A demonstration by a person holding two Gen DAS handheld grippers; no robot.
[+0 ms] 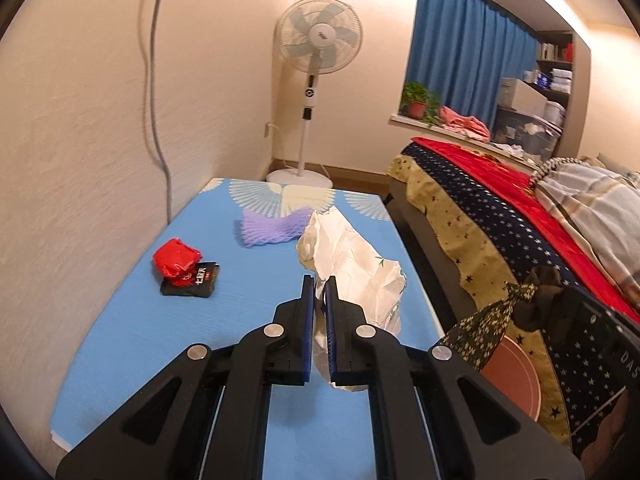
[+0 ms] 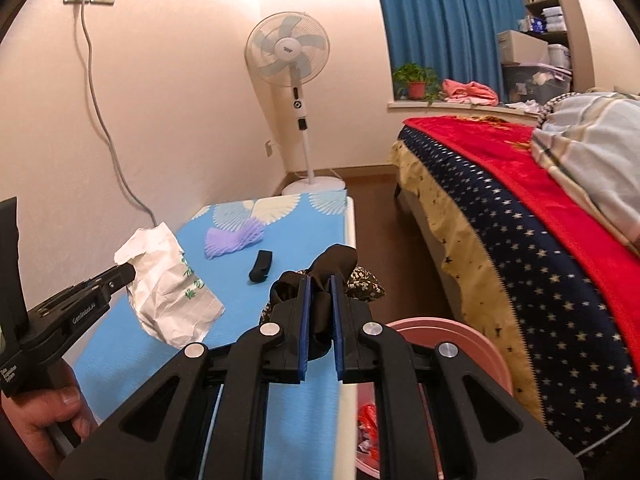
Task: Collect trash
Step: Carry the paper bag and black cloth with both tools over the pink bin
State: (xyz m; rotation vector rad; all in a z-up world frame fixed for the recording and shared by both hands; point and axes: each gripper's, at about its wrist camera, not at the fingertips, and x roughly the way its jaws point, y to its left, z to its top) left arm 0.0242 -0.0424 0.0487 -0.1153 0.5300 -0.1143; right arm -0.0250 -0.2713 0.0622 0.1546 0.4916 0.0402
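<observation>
My left gripper (image 1: 319,282) is shut on a crumpled white paper bag (image 1: 352,264) and holds it above the blue table (image 1: 160,320); the bag also shows in the right wrist view (image 2: 168,280). My right gripper (image 2: 320,280) is shut on a dark floral cloth (image 2: 332,268), above the table's right edge; the cloth also shows in the left wrist view (image 1: 492,316). A pink bin (image 2: 452,340) stands below it on the floor, with red trash (image 2: 368,420) inside. On the table lie a red wrapper ball (image 1: 176,258) on a black packet (image 1: 192,280), a purple foam net (image 1: 268,226) and a small black object (image 2: 261,266).
A bed (image 2: 520,208) with a star-patterned cover runs along the right. A standing fan (image 2: 292,56) is in the far corner. A wall with a hanging cable (image 1: 154,80) borders the table's left side. A narrow floor strip (image 2: 384,232) separates table and bed.
</observation>
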